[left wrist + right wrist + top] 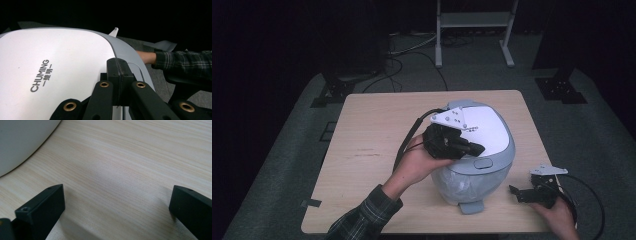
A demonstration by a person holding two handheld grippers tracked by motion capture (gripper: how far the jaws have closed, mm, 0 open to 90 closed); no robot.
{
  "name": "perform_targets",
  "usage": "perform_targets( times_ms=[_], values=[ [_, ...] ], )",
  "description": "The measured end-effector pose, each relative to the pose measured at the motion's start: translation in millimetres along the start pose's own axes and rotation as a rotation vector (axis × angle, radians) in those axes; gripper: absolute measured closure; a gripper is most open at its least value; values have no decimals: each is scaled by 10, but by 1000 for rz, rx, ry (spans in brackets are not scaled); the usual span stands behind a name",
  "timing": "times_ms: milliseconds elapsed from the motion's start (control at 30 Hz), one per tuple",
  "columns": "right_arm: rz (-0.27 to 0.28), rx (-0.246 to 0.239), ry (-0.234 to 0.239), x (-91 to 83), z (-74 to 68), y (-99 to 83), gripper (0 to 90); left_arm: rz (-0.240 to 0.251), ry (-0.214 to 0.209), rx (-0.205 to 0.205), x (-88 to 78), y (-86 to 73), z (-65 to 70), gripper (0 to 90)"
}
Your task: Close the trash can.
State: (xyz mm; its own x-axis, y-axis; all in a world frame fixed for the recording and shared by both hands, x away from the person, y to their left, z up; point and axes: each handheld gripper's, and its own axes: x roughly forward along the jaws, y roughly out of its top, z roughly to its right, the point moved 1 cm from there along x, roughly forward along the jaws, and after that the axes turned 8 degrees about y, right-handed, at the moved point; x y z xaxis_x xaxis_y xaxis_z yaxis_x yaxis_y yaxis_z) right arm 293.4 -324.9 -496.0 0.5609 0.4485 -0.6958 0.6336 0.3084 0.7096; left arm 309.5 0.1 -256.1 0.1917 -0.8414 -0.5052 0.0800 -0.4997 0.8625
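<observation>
Here, a wooden table is sitting on grey carpet in a dark room. The rice cooker is standing near its right edge. The left gripper, jaws together, is resting over the lid. The right gripper, jaws apart, is hovering by the near-right corner.

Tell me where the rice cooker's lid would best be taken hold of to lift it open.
Probably at the grey front tab, from the person's side. It juts out from the rice cooker below the oval latch button, a lip that jaws can close on, while the white lid is broad, smooth and domed. The left gripper, jaws together, lies on that lid near the button; the right gripper is open over the table.
</observation>
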Motion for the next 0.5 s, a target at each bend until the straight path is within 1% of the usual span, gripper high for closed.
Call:
perform_targets(
  times_ms=[33,67,100,167,233,300,333,400,500],
  values=[
    [0,0,0,0,0,0,0,2,-6,1,-2,-2,-4,900],
    [0,1,0,0,0,1,0,6,-23,-6,-5,-6,-17,894],
    [0,1,0,0,0,1,0,17,-23,-20,-7,-11,-26,853],
    [0,1,0,0,0,1,0,25,-15,-28,-27,-18,-46,764],
    [1,1,0,0,0,1,0,36,8,-40,-54,-30,-74,645],
    [1,1,0,0,0,1,0,44,21,-51,-76,-46,-102,586],
    [0,1,0,0,0,1,0,47,23,-57,-88,-54,-116,535],
    [0,1,1,-2,-1,0,0,46,46,-58,-118,-72,-133,460],
    [-1,0,2,-4,-2,-3,0,54,55,-71,-154,-100,-144,372]
  ],
)
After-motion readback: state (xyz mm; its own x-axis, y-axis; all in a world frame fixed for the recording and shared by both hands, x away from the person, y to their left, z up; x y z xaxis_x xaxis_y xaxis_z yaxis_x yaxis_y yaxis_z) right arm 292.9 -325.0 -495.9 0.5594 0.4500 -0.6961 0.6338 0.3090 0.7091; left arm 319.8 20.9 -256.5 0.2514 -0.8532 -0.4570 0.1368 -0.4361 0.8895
